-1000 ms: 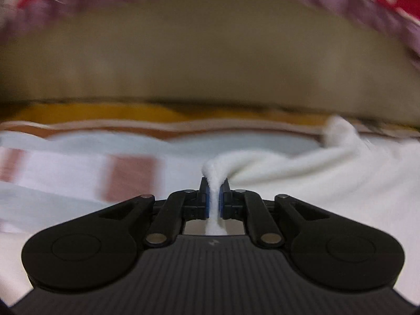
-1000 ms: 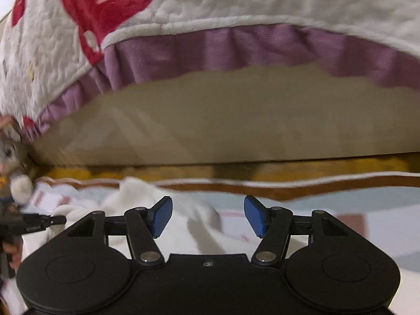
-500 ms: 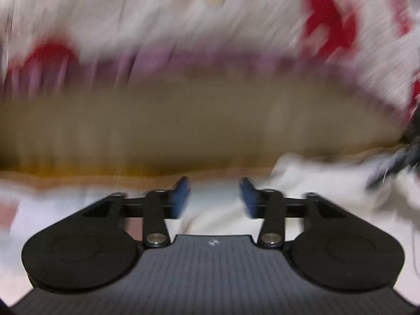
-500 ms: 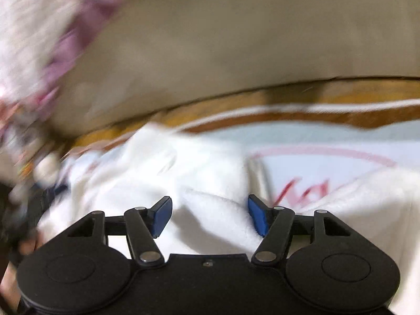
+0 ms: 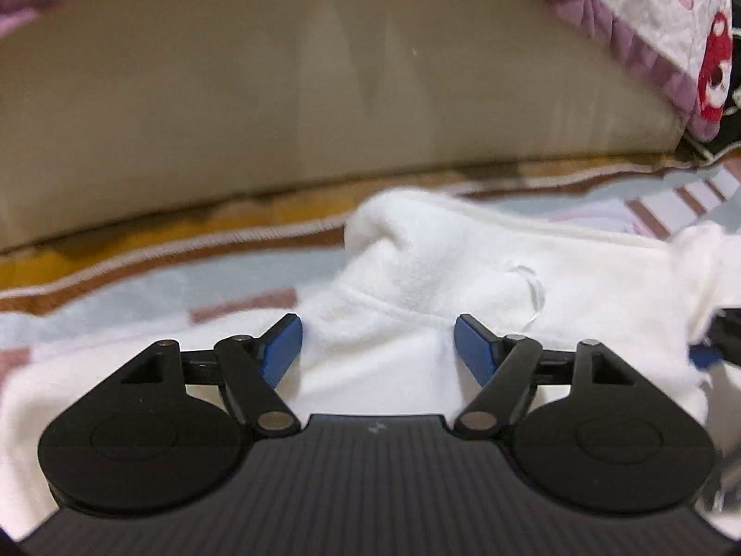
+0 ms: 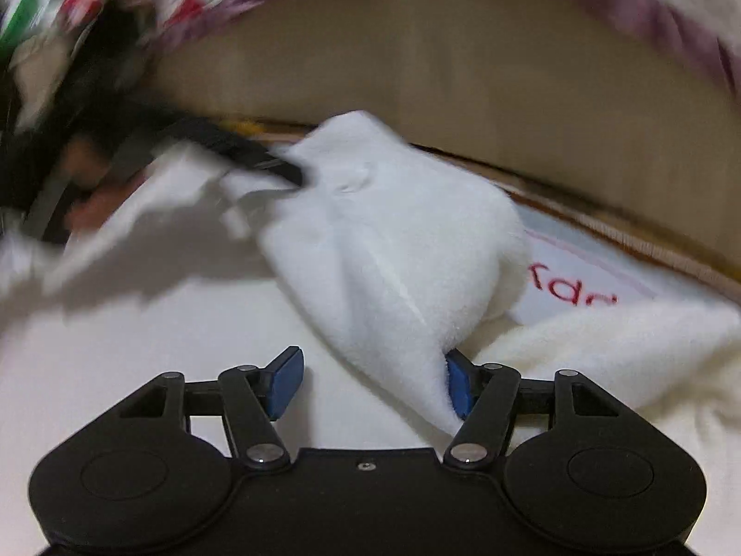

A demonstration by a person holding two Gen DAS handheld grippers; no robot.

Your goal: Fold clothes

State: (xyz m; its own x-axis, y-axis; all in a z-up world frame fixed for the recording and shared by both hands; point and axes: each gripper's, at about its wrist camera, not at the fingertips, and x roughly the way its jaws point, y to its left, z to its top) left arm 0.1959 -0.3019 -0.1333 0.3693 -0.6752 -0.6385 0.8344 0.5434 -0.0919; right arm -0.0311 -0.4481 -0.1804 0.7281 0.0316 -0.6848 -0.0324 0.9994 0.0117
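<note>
A white fleece garment (image 5: 463,278) is lying rumpled on a patterned mat, spreading from 6 o'clock up toward 1 o'clock in the left wrist view, with a rounded fold bulging up at 12 o'clock. In the right wrist view the garment (image 6: 393,250) is bunching into a thick, tapering fold running from 12 down to 5 o'clock.

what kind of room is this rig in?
Likely a home living room or bedroom floor: a beige upholstered base under a quilted blanket, a patterned mat and a white fleece garment.
</note>
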